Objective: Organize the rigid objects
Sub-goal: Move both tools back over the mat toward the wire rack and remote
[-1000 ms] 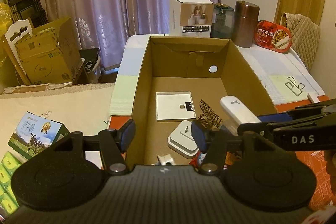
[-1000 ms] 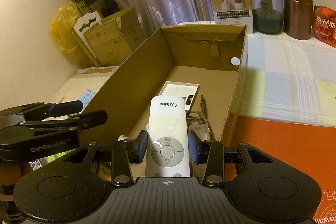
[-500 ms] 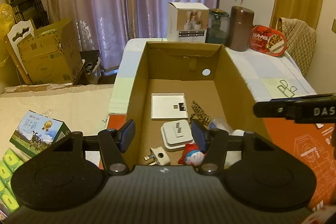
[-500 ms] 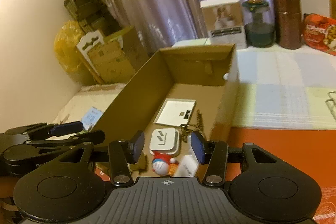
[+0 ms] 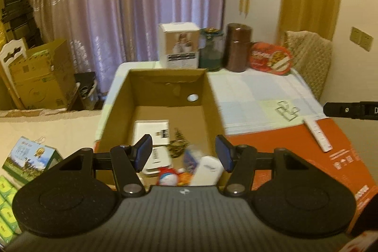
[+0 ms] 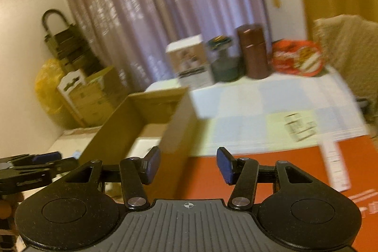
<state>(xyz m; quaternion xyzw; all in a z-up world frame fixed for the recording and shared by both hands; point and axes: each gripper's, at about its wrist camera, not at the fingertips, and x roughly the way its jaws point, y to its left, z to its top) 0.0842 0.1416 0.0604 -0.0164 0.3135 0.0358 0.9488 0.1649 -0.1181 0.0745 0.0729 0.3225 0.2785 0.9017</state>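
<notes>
An open cardboard box [image 5: 165,89] stands on the table. On its floor lie a white remote [image 5: 208,169], a blue and white toy figure [image 5: 169,177], a white adapter [image 5: 157,160], a flat white box [image 5: 151,131] and a brown clip [image 5: 178,145]. My left gripper [image 5: 183,150] hangs open over the box's near end, holding nothing. My right gripper [image 6: 189,162] is above the box's right wall [image 6: 179,124] and the orange surface; its jaws are opening with nothing between them. The right wrist view is blurred.
Metal clips [image 5: 287,110] and a white strip [image 5: 317,137] lie on the table right of the box. A white carton [image 5: 179,49], green jar [image 5: 211,51], brown canister [image 5: 237,49] and red tin [image 5: 271,58] line the back. Cardboard boxes [image 5: 40,77] stand left.
My right gripper let go of the white remote, which now lies in the box, and drew back up and to the right. My left gripper also pulled back and rose.
</notes>
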